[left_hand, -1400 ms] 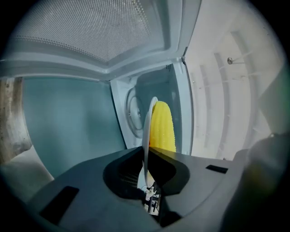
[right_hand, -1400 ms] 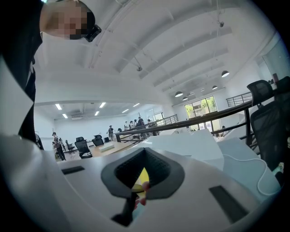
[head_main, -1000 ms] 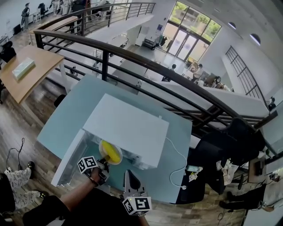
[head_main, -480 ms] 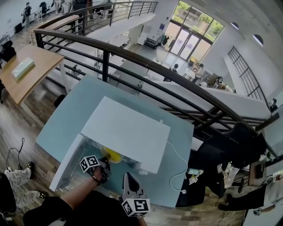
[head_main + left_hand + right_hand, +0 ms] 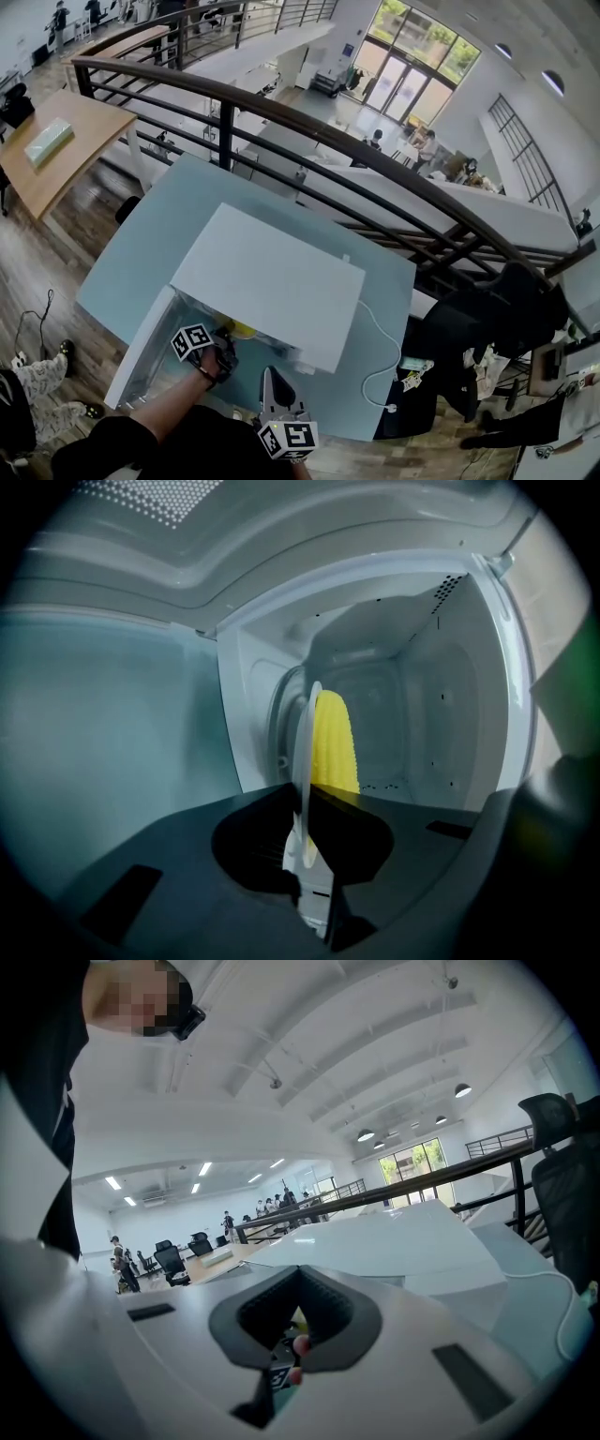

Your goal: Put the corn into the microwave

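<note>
The white microwave (image 5: 267, 281) stands on a pale blue table (image 5: 169, 216), its door (image 5: 141, 352) swung open to the left. My left gripper (image 5: 225, 349) reaches into the opening. In the left gripper view it (image 5: 309, 855) is shut on the rim of a white plate (image 5: 305, 752), seen edge-on. The yellow corn (image 5: 334, 742) lies on that plate inside the cavity (image 5: 412, 724). From the head view only a sliver of the corn (image 5: 240, 329) shows under the microwave's top. My right gripper (image 5: 270, 382) hangs near the front edge with its jaws together and nothing in them.
A white power cable (image 5: 377, 349) trails off the microwave's right side across the table. A dark metal railing (image 5: 281, 122) runs behind the table. A wooden desk (image 5: 47, 155) stands at the far left, and black office chairs (image 5: 487, 309) sit to the right.
The left gripper has pushed the plate with the corn deeper into the microwave; most of the yellow is now hidden under the top. The right gripper has barely shifted.
</note>
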Tool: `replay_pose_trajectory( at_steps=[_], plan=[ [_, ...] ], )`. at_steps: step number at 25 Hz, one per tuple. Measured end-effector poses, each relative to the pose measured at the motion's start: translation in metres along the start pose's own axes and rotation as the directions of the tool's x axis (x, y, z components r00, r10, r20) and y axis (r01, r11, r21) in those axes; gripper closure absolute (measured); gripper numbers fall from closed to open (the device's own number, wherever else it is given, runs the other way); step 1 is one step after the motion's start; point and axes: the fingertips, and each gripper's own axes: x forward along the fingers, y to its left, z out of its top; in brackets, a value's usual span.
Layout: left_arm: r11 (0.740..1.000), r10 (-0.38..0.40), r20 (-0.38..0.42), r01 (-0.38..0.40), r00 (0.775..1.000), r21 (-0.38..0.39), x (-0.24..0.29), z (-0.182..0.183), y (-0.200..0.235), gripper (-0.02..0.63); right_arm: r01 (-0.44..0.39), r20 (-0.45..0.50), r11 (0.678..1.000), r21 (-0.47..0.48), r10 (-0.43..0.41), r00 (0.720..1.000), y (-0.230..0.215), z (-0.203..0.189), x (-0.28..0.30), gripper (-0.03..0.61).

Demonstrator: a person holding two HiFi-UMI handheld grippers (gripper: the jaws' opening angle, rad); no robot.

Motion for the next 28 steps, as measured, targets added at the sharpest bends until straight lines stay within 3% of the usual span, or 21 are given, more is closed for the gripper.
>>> replay_pose_trajectory(
  at_steps=[9,14,22,28],
  plan=[
    [1.0,0.019,0.011,-0.02,1.0,0.011,0.009,0.005,0.002,0.584,0.0,-0.018,1.0,0.007,0.0,1.0,-0.003,-0.008,0.003,0.571],
    [0.992,0.067,-0.001,-0.066,0.998,0.106,0.015,0.004,-0.006,0.581,0.008,-0.029,1.0,0.013,-0.008,1.0,-0.006,-0.006,0.0,0.571],
    [0.972,0.128,0.012,-0.127,0.992,0.197,0.013,0.004,-0.008,0.544,0.023,-0.027,1.0,0.015,-0.023,0.999,-0.012,-0.01,-0.002,0.571],
    [0.929,0.187,0.039,-0.19,0.982,0.319,0.007,0.009,-0.012,0.477,0.024,-0.027,0.999,0.02,-0.024,0.999,-0.008,-0.009,-0.003,0.571]
  ],
)
